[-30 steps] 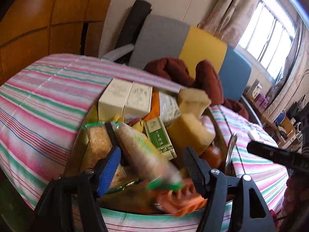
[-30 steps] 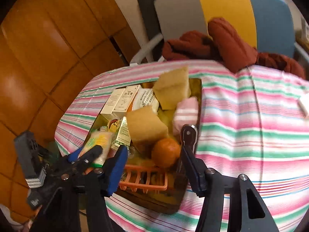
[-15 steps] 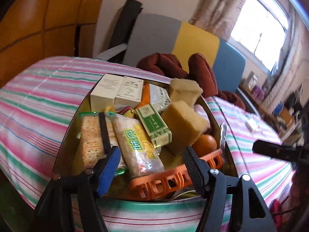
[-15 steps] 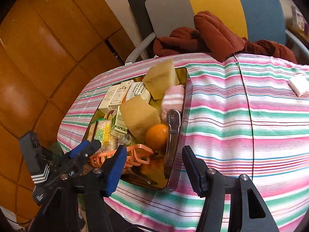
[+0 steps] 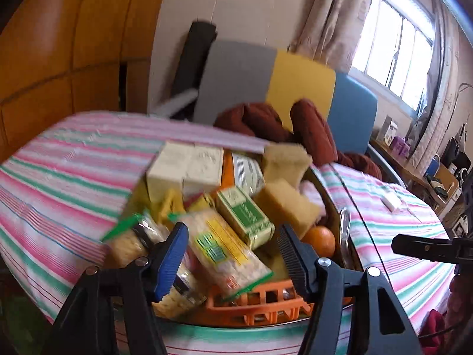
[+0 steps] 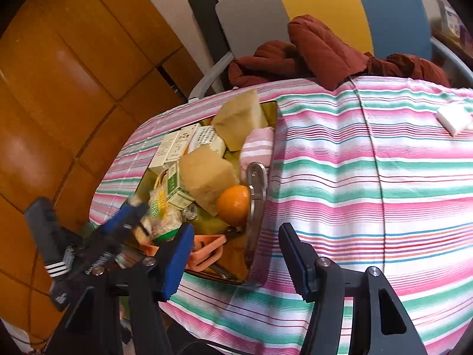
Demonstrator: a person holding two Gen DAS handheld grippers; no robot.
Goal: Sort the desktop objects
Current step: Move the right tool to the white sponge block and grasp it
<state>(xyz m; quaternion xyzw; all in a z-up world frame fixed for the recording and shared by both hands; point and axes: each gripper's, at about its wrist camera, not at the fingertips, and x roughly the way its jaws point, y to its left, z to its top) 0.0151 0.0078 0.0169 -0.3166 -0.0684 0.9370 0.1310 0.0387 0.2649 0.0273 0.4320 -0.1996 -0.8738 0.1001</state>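
A metal tray (image 6: 256,224) on the striped tablecloth holds several objects: cracker packets (image 5: 227,251), a green box (image 5: 245,214), cream boxes (image 5: 189,167), yellow sponges (image 5: 285,204), an orange (image 6: 233,205), an orange basket (image 5: 266,301) and a rolled pink cloth (image 6: 257,148). My left gripper (image 5: 232,254) is open, just above the tray's near end, with a cracker packet between its fingers. It also shows in the right wrist view (image 6: 118,222). My right gripper (image 6: 233,257) is open and empty over the tray's near right corner.
A white block (image 6: 453,118) lies on the cloth at the far right. A chair with grey, yellow and blue panels (image 6: 322,9) holds a dark red garment (image 6: 322,50) behind the table. Wooden panelling stands at the left.
The left gripper has risen and tilted back from the tray. The right gripper has drawn back and to the right. Both stay open.
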